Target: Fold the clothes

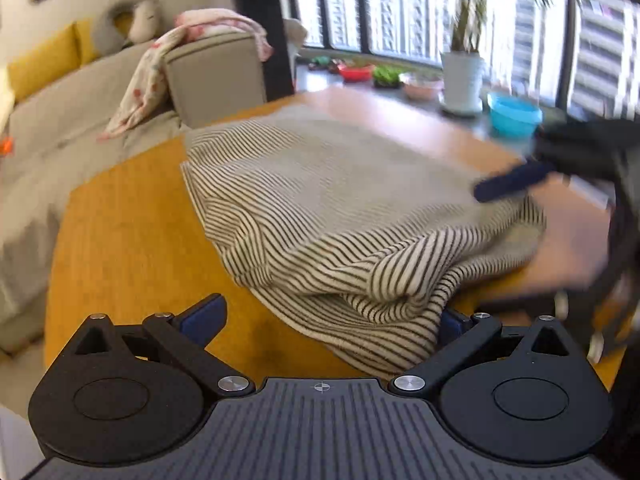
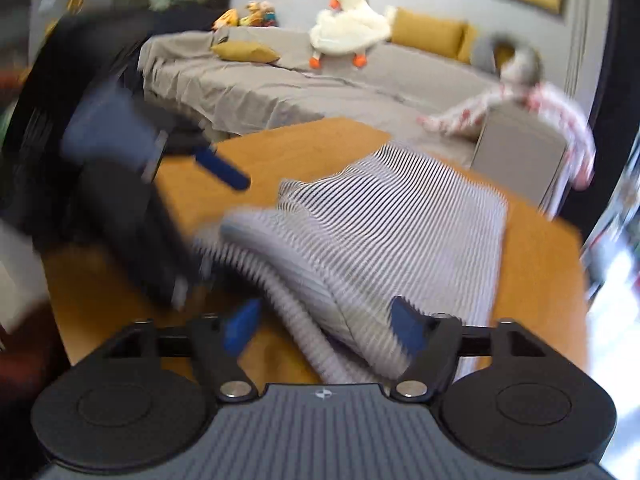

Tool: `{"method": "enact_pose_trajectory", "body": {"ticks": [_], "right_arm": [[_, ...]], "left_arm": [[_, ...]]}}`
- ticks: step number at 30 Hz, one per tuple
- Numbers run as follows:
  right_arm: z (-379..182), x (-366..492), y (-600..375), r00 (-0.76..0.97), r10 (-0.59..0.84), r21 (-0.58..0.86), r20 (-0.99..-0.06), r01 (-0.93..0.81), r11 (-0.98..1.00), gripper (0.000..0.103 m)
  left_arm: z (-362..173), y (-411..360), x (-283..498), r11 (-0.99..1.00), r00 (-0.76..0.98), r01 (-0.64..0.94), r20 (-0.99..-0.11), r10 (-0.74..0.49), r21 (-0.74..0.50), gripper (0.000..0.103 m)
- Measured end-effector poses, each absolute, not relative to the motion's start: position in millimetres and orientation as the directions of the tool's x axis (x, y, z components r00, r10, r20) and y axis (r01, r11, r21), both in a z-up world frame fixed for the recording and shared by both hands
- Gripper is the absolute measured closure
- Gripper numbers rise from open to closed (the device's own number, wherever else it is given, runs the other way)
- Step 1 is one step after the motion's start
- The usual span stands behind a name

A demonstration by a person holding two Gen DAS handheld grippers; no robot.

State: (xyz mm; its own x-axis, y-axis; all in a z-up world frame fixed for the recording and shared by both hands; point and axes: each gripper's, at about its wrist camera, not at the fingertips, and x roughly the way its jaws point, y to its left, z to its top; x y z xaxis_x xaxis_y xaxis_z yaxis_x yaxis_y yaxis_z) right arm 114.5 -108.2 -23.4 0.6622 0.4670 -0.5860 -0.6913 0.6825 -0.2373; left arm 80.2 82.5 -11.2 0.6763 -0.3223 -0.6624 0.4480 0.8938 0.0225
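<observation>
— Where's the striped garment (image 1: 320, 200)?

— Bunched on the wooden surface (image 1: 132, 216), its near fold lying between the spread blue fingers (image 1: 204, 316) of my left tongs (image 1: 328, 320).

— Gripped?

— No. Both tongs gape. My right tongs (image 2: 324, 324) straddle the garment's rolled edge without pinching it; their 2 fingers (image 2: 240, 326) stand wide apart.

— Beyond them?

— A grey sofa (image 2: 320, 84).

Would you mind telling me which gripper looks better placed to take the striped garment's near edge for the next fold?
Probably the right gripper: its open jaws already straddle the striped garment. The left gripper has the hem only beside one finger.
</observation>
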Motion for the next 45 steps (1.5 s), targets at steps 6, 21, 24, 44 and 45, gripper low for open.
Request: {"method": "enact_pose_trajectory", "body": {"ticks": [6,21,24,44,45], "right_arm": [[-55,112,-93,0.823,0.338,-0.558,-0.457,-0.561,0.611,0.023],[-8,74,-109,0.684,0.368,-0.509,-0.630,-0.721,0.470,0.077],[15,62,-117,0.639,0.382,-0.474,-0.668,-0.761,0.443,0.077],[36,309,-81,0.209,0.541,-0.037,-0.815,-0.950,0.312,0.067],[36,315,-85,0.198,0.564,-0.002,-0.802,-0.945,0.328,0.067]], "left_arm": [[-1,93,92,0.900,0.649,0.413,-0.649,-0.397,-0.137,0.000],[21,122,101,0.871,0.670,0.466,-0.580,-0.462,-0.155,0.000],[8,108,132,0.876,0.655,0.471,-0.624,-0.425,-0.102,0.000],[-4,175,178,0.859,0.580,0.460,-0.657,-0.482,-0.225,0.000],[3,182,176,0.856,0.593,0.452,-0.634,-0.497,-0.249,0.000]]}}
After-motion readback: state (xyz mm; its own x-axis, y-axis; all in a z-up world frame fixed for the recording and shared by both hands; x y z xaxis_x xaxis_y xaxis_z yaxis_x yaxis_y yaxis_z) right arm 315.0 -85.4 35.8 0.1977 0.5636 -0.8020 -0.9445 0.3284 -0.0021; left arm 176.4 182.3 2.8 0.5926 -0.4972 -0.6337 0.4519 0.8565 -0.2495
